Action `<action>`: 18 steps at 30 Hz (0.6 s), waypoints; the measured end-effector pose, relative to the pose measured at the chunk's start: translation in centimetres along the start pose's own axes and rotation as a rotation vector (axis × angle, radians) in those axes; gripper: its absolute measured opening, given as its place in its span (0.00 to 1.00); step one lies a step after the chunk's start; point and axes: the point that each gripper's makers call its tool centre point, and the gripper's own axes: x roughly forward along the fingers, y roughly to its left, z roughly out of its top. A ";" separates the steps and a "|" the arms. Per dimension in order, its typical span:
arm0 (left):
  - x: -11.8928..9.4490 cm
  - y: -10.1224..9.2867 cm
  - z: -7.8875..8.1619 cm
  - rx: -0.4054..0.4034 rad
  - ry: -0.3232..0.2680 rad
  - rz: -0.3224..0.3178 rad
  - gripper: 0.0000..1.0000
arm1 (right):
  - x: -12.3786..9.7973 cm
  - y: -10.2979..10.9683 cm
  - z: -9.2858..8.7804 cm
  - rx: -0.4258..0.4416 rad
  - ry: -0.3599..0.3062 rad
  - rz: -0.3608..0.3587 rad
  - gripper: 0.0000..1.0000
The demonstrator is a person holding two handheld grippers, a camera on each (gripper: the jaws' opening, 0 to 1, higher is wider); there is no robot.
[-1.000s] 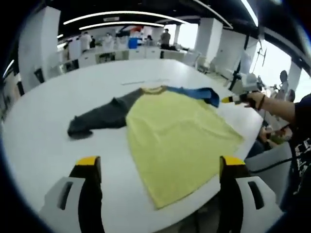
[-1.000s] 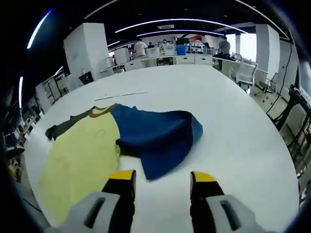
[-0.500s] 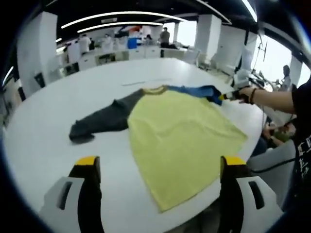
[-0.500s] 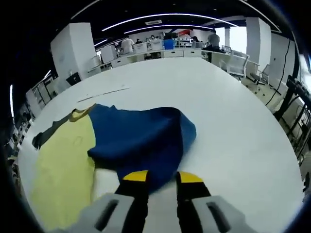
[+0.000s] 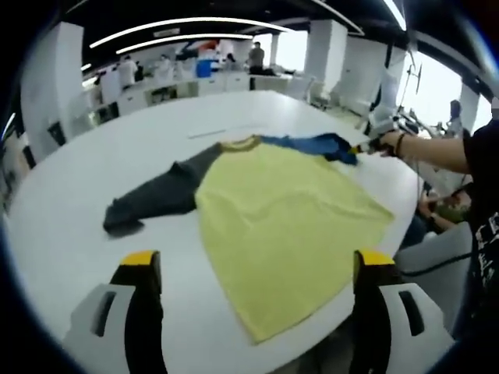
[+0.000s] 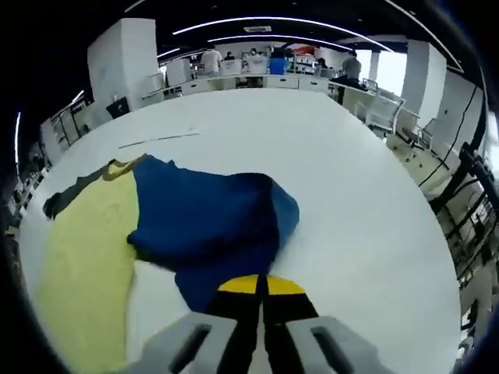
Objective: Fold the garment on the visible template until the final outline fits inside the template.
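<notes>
In the left gripper view my left gripper (image 5: 257, 269) hangs over the near edge of the white table (image 5: 70, 202), its two yellow-tipped jaws standing wide apart with nothing between them. The garment (image 5: 281, 206) lies flat on the table ahead of it, at about twelve o'clock from the jaws: a shirt with a yellow body, a dark grey sleeve (image 5: 152, 199) stretched out toward ten o'clock, and a blue sleeve (image 5: 316, 144) bunched toward one o'clock. The yellow hem runs right to the table's near edge.

At two o'clock in that same view my hand (image 5: 390, 142) holds the right gripper (image 5: 360, 148) against the tip of the blue sleeve.

In the right gripper view the right gripper (image 6: 262, 285) has its jaws pressed together, only a thin dark line between the yellow tips, and the blue cloth (image 6: 210, 222) runs straight down into them, so I take it to be pinched (the pinch point itself is hidden under the tips). The blue sleeve is folded into a rumpled heap just beyond the jaws at twelve o'clock; the yellow body (image 6: 82, 257) lies at nine o'clock, the grey sleeve (image 6: 66, 199) at ten.

People and desks (image 5: 195, 74) stand far behind the table.
</notes>
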 end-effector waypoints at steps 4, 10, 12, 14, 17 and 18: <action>0.2 0.1 -0.1 0.009 0.010 0.001 0.99 | -0.9 -1.7 0.3 -0.031 0.007 -0.027 0.00; 0.2 -0.5 0.4 0.024 0.001 -0.024 0.99 | -1.4 -4.1 0.5 -0.089 0.030 -0.070 0.00; 0.2 -0.6 0.3 0.032 0.004 -0.032 0.99 | -0.8 -5.0 0.8 -0.112 0.043 -0.080 0.00; 0.3 -0.6 0.3 0.035 0.003 -0.028 0.99 | -0.5 -5.8 1.2 -0.135 0.052 -0.097 0.00; 0.4 -0.8 0.6 0.034 -0.010 -0.033 0.99 | 0.1 -7.1 2.0 -0.152 0.058 -0.116 0.00; 0.4 -0.9 0.6 0.031 -0.012 -0.033 0.99 | -0.4 -7.0 2.0 -0.164 0.060 -0.124 0.00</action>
